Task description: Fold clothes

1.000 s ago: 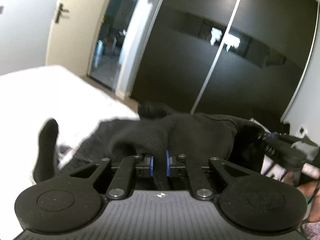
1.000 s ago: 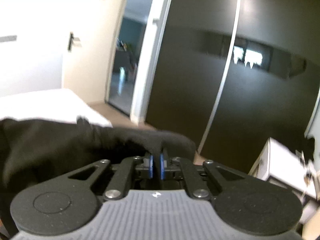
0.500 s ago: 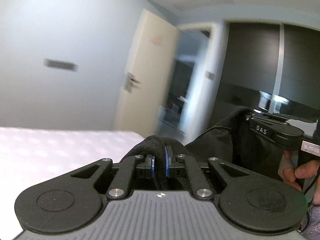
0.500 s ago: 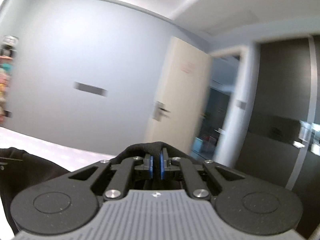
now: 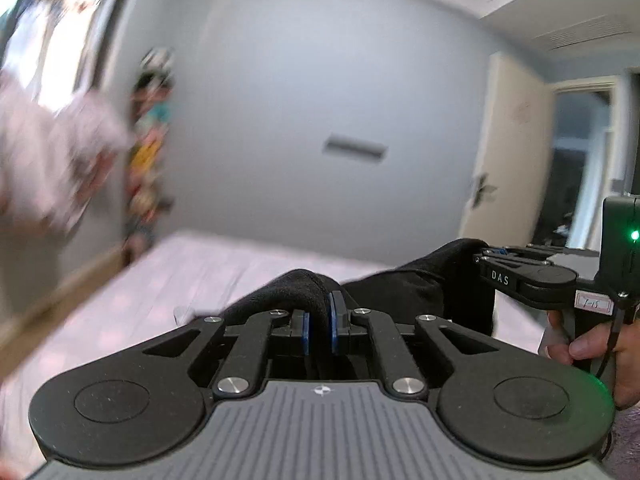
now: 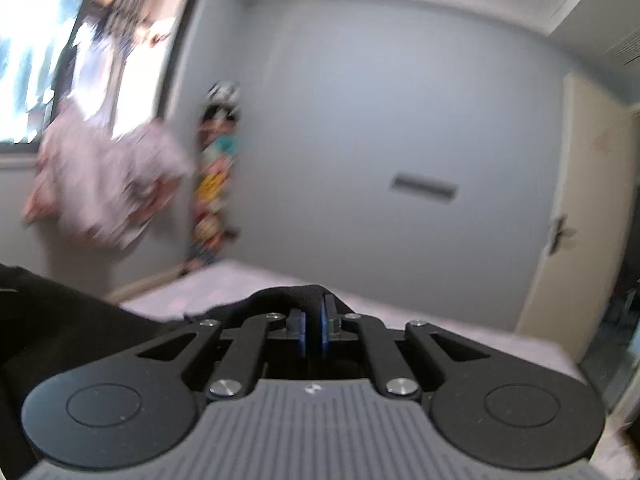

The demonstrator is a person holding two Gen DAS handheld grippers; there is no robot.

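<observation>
Our left gripper (image 5: 318, 330) and right gripper (image 6: 313, 330) each pinch the black garment (image 5: 404, 286) above the bed (image 5: 224, 268); thin fabric could slip free mid-swing.

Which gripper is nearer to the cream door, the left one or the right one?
Right, it seems. The right gripper is on the cream door's side of the left gripper, which is farther from it. Both pinch the black garment.
</observation>
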